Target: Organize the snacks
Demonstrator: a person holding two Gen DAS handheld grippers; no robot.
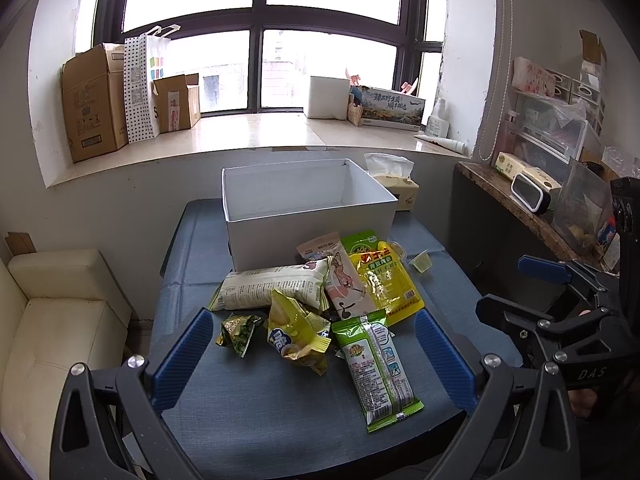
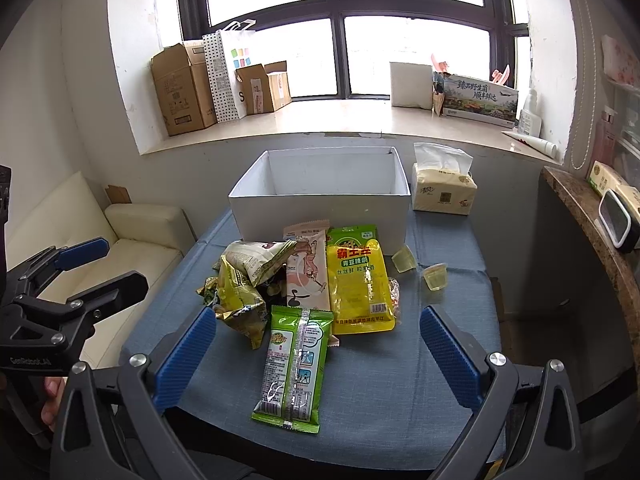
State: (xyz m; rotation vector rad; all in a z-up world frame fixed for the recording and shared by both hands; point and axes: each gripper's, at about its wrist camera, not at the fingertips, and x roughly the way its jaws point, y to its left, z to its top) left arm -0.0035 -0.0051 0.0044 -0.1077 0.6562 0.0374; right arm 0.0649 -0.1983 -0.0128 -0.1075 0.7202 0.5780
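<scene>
The left gripper point(image 1: 312, 354) is hovering over the near part of the blue tablecloth point(image 1: 256, 400) with its blue-padded fingers point(image 1: 182, 358) spread wide and holding nothing. Between and just ahead of those fingers a heap of snacks is lying: a green-and-white packet point(image 1: 374, 368) is sitting closest, nearer the right finger, a crumpled yellow chip bag point(image 1: 296, 332) is resting beside it, and a small green pouch point(image 1: 236, 332) is lying just off the left finger. Farther ahead, a long white bag point(image 1: 272, 286), a pink-and-white packet point(image 1: 344, 276) and a yellow packet point(image 1: 380, 280) are overlapping one another, touching the front wall of the open white box point(image 1: 308, 236), which is standing beyond the heap. The right gripper point(image 2: 316, 360) is likewise hanging open and empty, its fingers wide apart, the green-and-white packet lying between them. Two small jelly cups point(image 2: 434, 276) are sitting ahead of its right finger, apart from the heap, and a tissue pack point(image 2: 444, 192) is standing beside the box on the same side.
</scene>
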